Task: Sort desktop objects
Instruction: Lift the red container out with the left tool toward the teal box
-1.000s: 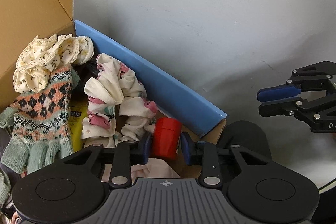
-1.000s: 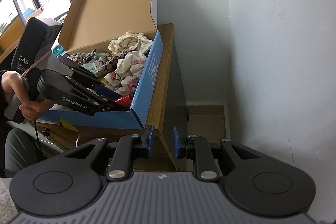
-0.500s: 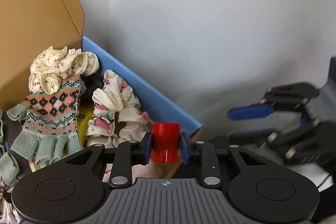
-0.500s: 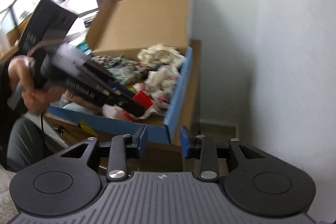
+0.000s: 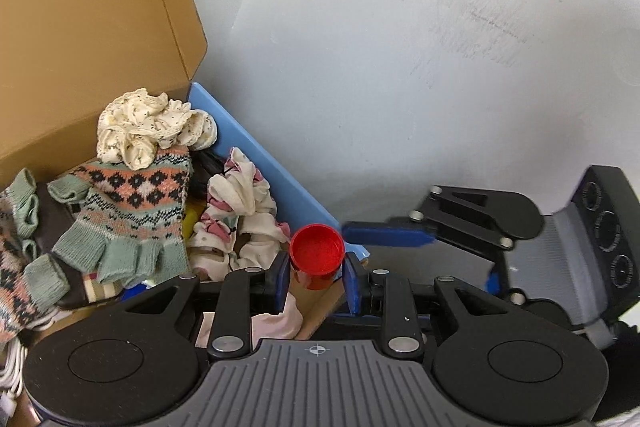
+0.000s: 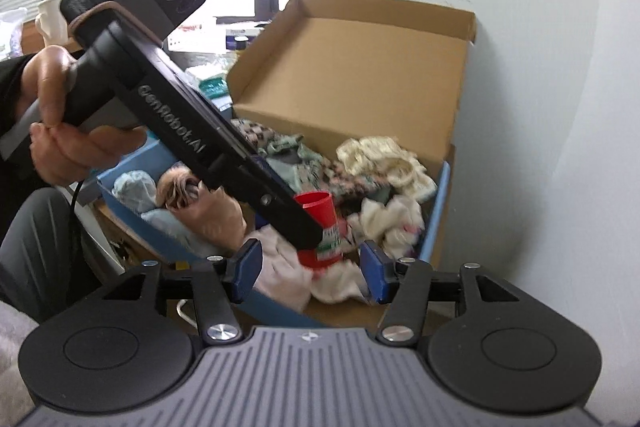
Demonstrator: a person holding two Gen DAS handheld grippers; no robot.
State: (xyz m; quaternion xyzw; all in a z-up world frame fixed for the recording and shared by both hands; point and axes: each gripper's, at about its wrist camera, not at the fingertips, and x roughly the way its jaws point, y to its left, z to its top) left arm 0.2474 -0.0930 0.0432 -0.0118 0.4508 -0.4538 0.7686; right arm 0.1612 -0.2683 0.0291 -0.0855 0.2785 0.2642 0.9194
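A small red container (image 5: 317,247) with a printed label stands upright between the blue pads of my left gripper (image 5: 316,269), which is shut on it just above the box's near corner. In the right wrist view the red container (image 6: 320,207) sits at the tip of the left gripper (image 6: 310,227), a person's hand (image 6: 60,147) holding the handle. My right gripper (image 6: 312,269) is open, its jaws wide apart and level with the container's base. One of its blue fingers (image 5: 386,233) shows close to the right of the container.
The cardboard box (image 5: 80,27) has a raised lid and blue outer walls (image 5: 256,163). It holds a patterned knitted glove (image 5: 132,211), cream scrunchies (image 5: 156,131), white-and-pink cloth (image 5: 240,211) and other soft items. A pale wall (image 5: 400,47) stands close behind.
My left gripper closed on the red container and lifted it out of the clothes. My right gripper swung in toward the box and opened wider.
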